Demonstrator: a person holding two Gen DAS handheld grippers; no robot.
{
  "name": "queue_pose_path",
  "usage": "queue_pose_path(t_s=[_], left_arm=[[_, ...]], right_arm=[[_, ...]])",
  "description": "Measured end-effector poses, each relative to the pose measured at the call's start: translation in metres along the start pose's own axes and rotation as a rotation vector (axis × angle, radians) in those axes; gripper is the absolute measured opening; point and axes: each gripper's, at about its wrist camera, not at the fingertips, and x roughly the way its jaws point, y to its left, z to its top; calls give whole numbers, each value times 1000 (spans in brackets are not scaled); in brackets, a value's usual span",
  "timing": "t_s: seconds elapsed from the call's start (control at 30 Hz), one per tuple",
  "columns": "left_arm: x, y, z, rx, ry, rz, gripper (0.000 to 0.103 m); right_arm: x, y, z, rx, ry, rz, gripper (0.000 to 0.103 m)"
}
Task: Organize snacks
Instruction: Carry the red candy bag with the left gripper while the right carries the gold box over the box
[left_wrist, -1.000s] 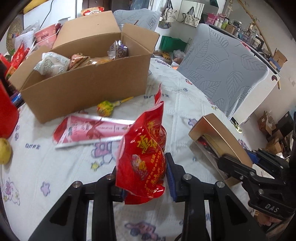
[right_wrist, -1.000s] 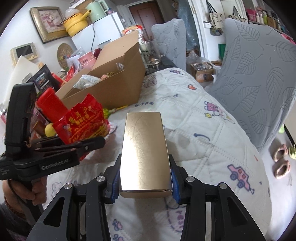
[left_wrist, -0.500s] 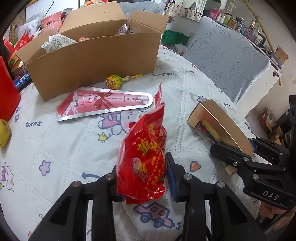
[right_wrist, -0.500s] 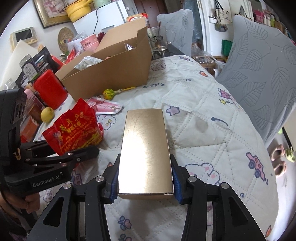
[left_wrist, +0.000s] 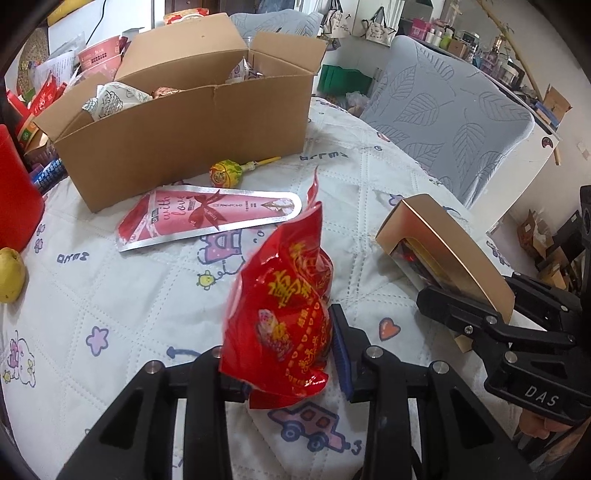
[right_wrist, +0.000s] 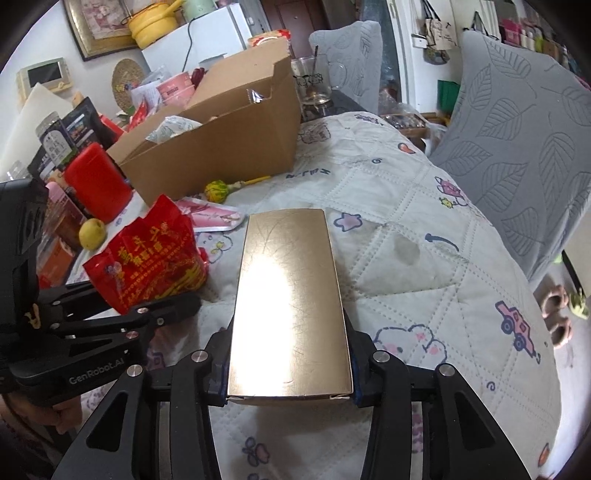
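My left gripper is shut on a red snack bag and holds it upright above the quilted table cover. My right gripper is shut on a gold box, held flat over the table; the box also shows at the right of the left wrist view. The red bag shows at the left of the right wrist view. An open cardboard box with several snacks inside stands at the back. A pink foil packet and a lollipop lie in front of it.
A red container and a yellow fruit sit at the left edge. Cluttered packets and cups stand behind the cardboard box. A grey leaf-patterned chair stands beyond the table's right edge. A glass mug stands behind the box.
Both grippers have drawn back from the cardboard box with their loads still held. The pink packet and lollipop now show fully in front of the box.
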Motion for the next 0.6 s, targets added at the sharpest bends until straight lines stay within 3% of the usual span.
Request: queue_pose_path(t_s=[0.6], left_arm=[[-71,1,-15,19,-147,-3,33]], right_arm=[[-34,48,-12,-77,-65,71,44]])
